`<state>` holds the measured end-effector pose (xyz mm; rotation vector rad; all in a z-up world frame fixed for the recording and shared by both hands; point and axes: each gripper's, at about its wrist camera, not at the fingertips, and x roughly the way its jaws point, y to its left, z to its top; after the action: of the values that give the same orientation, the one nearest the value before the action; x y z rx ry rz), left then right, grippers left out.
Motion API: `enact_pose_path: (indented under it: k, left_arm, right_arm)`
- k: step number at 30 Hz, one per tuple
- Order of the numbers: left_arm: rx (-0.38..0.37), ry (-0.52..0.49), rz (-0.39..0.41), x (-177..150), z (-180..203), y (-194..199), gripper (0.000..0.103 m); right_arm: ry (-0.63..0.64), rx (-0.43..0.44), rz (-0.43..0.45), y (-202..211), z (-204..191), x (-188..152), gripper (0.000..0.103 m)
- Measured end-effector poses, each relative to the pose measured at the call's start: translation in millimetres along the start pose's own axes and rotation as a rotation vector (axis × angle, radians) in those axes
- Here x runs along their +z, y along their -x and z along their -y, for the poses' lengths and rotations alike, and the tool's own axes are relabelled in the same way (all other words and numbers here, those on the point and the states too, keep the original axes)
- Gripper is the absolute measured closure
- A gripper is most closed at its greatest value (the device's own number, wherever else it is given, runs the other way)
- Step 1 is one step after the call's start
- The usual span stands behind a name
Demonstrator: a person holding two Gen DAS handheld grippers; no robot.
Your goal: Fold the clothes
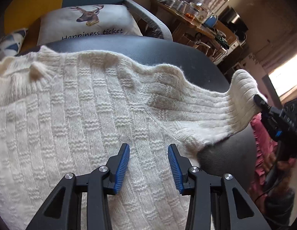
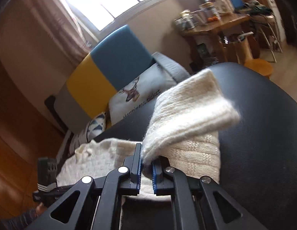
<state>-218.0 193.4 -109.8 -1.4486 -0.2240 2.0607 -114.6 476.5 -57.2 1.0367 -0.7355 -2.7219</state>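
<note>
A cream knitted sweater point(image 1: 87, 115) lies spread on a black round table point(image 1: 148, 48). My left gripper point(image 1: 148, 149) is open and hovers just over the sweater's body near the armpit. One sleeve point(image 1: 215, 111) stretches right to its ribbed cuff point(image 1: 242, 88). My right gripper point(image 2: 147, 162) is shut on that cuff point(image 2: 186, 115) and holds it lifted above the table point(image 2: 263, 134); it shows in the left wrist view point(image 1: 263, 103) at the right edge. The sweater's body point(image 2: 94, 159) lies to the left behind the cuff.
A deer-print cushion point(image 1: 87, 23) and a patterned cushion point(image 1: 10, 42) lie on a yellow and blue sofa point(image 2: 110, 67) behind the table. A cluttered wooden desk point(image 1: 196, 21) stands at the back right. A wooden stool point(image 2: 258, 67) stands past the table's edge.
</note>
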Motion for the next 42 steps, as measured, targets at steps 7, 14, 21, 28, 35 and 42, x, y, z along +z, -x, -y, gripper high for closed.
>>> enact_pose_path:
  k: [7,14,21,28,35,42]
  left_arm:
    - [-0.202,0.253,-0.009,-3,-48,28,0.060]
    - [-0.361,0.415,-0.038,15,-69,20,0.044]
    - [-0.426,0.519,-0.094,23,-64,-8,0.043]
    - [-0.386,0.522,-0.054,28,-50,-25,0.090]
    - [-0.348,0.357,0.098,54,-24,18,0.095]
    - [-0.394,0.227,0.319,96,-1,129,0.095]
  right_arm:
    - [0.377,-0.140,-0.213,-92,-104,-59,0.095]
    - [0.332,-0.120,-0.255,-103,-98,-83,0.093]
    - [0.264,-0.067,-0.216,-93,-89,-76,0.093]
    - [0.188,-0.002,-0.193,-79,-79,-71,0.083]
    - [-0.284,0.193,-0.050,-16,-10,-77,0.077]
    - [-0.791,0.561,0.033,-4,30,-124,0.026]
